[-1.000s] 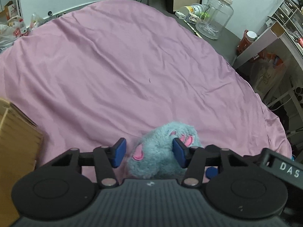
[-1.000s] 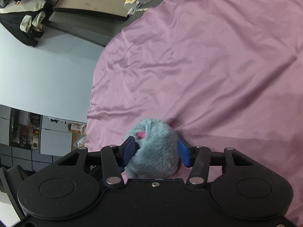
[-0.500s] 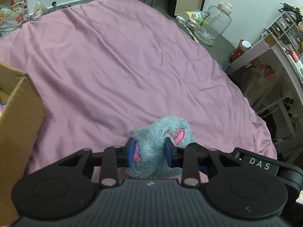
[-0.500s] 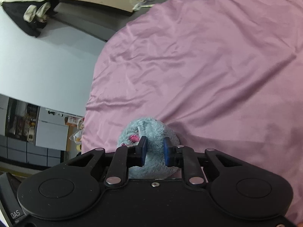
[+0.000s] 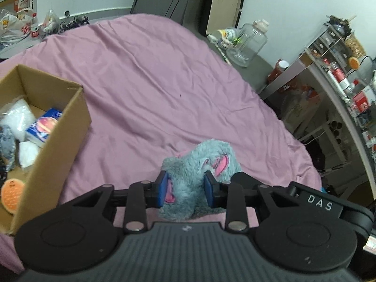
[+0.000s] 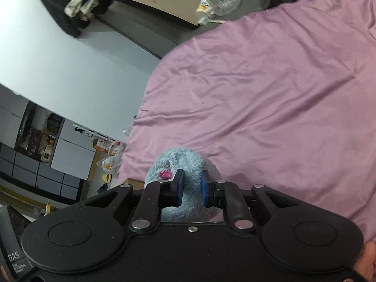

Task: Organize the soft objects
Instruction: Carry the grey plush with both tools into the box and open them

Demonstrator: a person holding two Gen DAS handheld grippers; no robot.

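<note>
A fluffy blue-grey plush toy (image 5: 202,164) with pink paw pads is held above the pink bedsheet (image 5: 145,89). My left gripper (image 5: 185,189) is shut on one end of it. My right gripper (image 6: 190,188) is shut on the other end of the plush toy (image 6: 185,162), near its pink nose. An open cardboard box (image 5: 58,122) stands at the left in the left wrist view, holding several soft packets and toys. The plush is to the right of the box, apart from it.
The pink sheet (image 6: 270,98) covers the whole surface. A clear plastic jug (image 5: 251,42) and small bottles stand on a dark ledge at the back right. Cluttered shelves (image 5: 340,70) run along the right. Bags (image 5: 16,25) lie at the back left.
Both grippers closed on the plush toy and lifted it off the sheet. The left view rose and shifted, so the open box and its contents came into sight.
</note>
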